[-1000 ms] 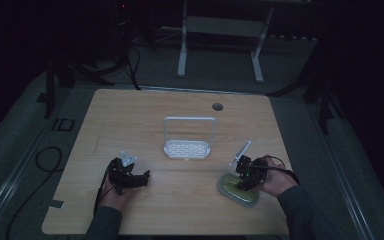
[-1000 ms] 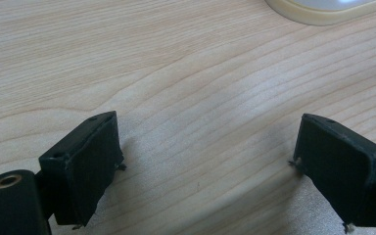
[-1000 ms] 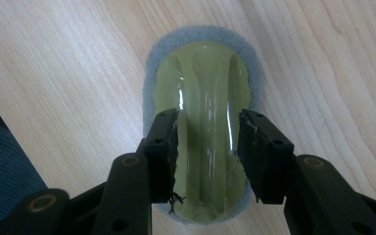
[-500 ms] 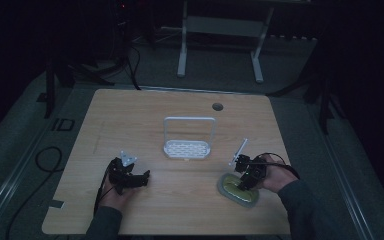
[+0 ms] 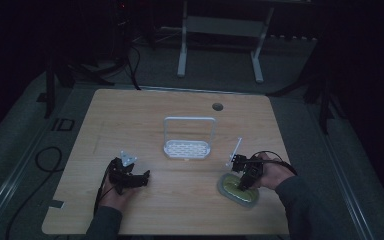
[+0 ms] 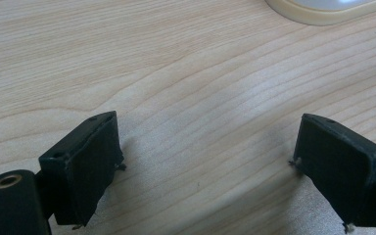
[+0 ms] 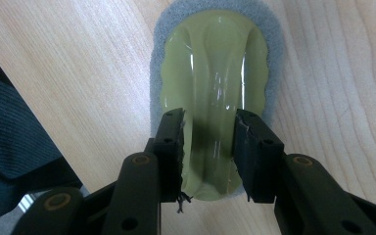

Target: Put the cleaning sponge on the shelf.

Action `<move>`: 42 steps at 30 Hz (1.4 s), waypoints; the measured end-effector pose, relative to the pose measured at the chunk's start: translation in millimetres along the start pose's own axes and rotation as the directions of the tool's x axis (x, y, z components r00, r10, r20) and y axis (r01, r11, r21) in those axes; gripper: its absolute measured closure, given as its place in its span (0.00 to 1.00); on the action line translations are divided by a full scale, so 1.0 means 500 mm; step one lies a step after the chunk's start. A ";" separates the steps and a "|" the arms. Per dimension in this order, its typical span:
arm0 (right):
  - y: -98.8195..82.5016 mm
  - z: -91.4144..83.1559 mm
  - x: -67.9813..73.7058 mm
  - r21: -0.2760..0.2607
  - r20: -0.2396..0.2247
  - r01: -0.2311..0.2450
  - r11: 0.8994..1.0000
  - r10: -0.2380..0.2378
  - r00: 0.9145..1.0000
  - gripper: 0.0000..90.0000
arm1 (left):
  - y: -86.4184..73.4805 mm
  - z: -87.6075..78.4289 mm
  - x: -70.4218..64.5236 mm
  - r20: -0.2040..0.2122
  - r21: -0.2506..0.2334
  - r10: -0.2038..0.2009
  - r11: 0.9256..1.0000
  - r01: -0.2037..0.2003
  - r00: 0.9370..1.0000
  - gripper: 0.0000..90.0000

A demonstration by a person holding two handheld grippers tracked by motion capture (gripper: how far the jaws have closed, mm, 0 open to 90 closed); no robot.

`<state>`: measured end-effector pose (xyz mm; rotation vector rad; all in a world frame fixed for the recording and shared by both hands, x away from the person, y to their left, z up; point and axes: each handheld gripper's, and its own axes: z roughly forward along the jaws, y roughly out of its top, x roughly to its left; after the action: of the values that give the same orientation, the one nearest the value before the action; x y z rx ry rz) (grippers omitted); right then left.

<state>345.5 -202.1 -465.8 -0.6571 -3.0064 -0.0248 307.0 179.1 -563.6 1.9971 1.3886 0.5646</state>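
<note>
Since the earlier frames, our right gripper (image 5: 243, 176) has settled slightly lower over the green scrubber (image 7: 214, 93), while the left gripper (image 5: 130, 179) has kept its place. We read that small descent as the closing stage of a grasp.

We see the scrubber, a glossy green grip on a grey sponge pad, lying flat on the table (image 5: 180, 210) near its front right corner, close to the edge on our side. In the right gripper view our jaws stand one on each side of the raised green handle, pressed against it or very nearly so (whether they already bear down hard, we cannot tell). We judge it as clamped on the handle and ready for a lift.

Farther out, our left gripper rests on the wood at front left with its jaws wide apart and nothing between them.

Behind, at the table's middle, stands the white rack (image 5: 187, 147), a slotted tray with a tall hoop handle; we see nothing in it. A thin white stick (image 5: 235, 150) rises just beside the right gripper.
</note>
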 end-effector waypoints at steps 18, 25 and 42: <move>0.017 0.012 -0.004 0.048 0.001 0.008 0.999 -0.008 1.000 0.78 | 0.000 0.000 0.000 0.000 0.001 0.002 1.000 -0.002 1.000 0.11; 0.022 0.013 -0.002 0.052 0.009 0.022 0.998 -0.022 1.000 0.79 | 0.000 0.000 0.000 0.000 0.001 0.002 1.000 -0.002 1.000 0.11; 0.037 -0.006 0.008 0.030 0.038 0.053 0.998 -0.054 0.998 0.80 | 0.000 0.000 0.000 0.000 0.001 0.001 1.000 -0.001 1.000 0.11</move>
<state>349.9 -184.0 -462.4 -0.5815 -3.0546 0.0294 307.0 179.1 -563.5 1.9985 1.3881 0.5643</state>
